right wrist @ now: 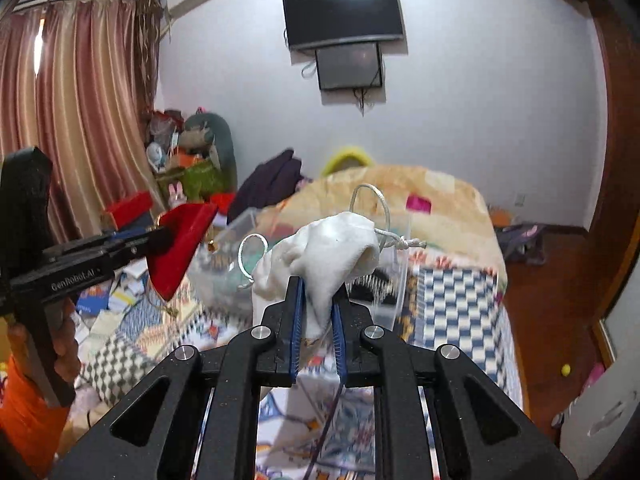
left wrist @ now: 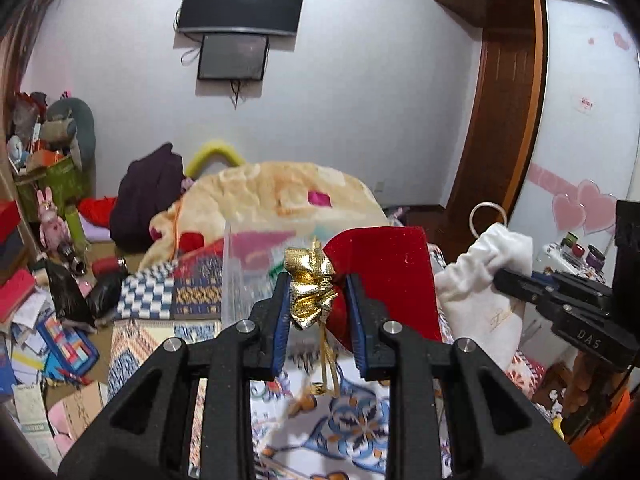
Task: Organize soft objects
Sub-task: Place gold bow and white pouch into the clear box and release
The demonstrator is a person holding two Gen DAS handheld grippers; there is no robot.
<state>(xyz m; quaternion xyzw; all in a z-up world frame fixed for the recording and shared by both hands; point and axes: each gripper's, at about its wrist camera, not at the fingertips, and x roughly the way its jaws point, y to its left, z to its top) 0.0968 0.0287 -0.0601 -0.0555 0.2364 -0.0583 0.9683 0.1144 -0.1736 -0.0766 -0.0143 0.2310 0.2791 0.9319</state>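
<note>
Left tool (left wrist: 318, 300): clamped on red pouch (left wrist: 384, 276) at its gold-ribboned neck (left wrist: 310, 288), raised above bed (left wrist: 352, 420).
Right tool (right wrist: 316, 300): pinched on white drawstring bag (right wrist: 328, 256), also above bed (cord loops (right wrist: 370, 200) sticking up).
Clear plastic box (right wrist: 396, 292): on bed, beyond both pouches.
Beige blanket (right wrist: 400, 188): heaped at bed's far end.
Television (right wrist: 342, 14): on wall past bed.

Wall: we see a television (left wrist: 242, 3) (smaller screen (left wrist: 233, 57) beneath)
Window: striped curtains (right wrist: 68, 120)
Corner: wooden wardrobe (left wrist: 504, 80)
</note>
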